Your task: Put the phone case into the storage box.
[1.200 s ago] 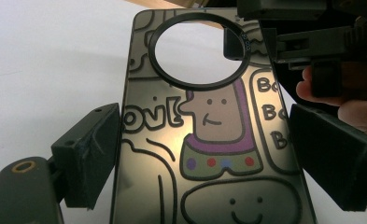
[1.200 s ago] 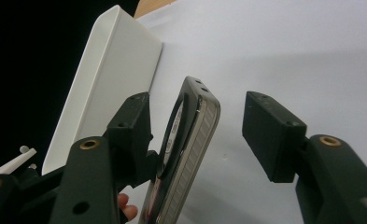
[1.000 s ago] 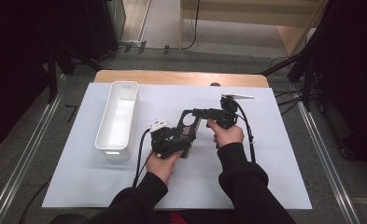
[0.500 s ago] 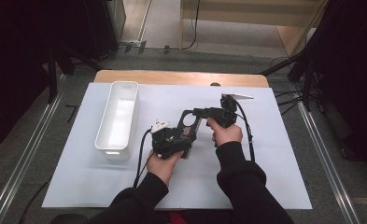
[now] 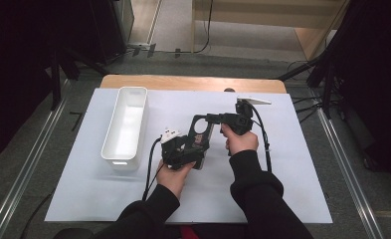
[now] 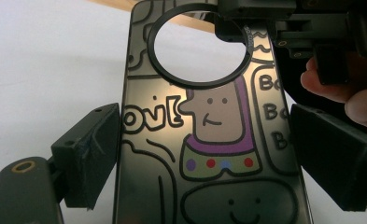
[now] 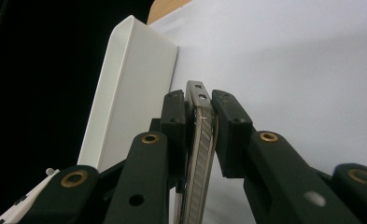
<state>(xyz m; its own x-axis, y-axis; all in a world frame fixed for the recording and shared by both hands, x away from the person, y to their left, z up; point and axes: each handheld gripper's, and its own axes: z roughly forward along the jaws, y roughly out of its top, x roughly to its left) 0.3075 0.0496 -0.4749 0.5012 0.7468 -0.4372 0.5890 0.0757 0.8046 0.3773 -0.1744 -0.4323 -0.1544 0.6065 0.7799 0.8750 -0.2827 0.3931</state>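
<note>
A dark glossy phone case (image 5: 201, 135) with cartoon drawings and a round ring (image 6: 158, 63) near its top is held above the white table sheet. My left gripper (image 5: 195, 149) is shut on it, with its pads (image 6: 95, 140) pressing the two long sides of the case (image 6: 209, 154). My right gripper (image 5: 209, 118) comes in from the right. Its jaws have just been closing, and they now pinch the thin edge of the case (image 7: 197, 158) at its ring end. In the left gripper view the right gripper (image 6: 265, 23) sits on the ring.
A long white tray (image 5: 126, 124) stands at the left of the sheet, close beside the held case (image 7: 125, 84). A wooden table edge (image 5: 193, 82) runs along the back. Cables trail from both grippers toward the person.
</note>
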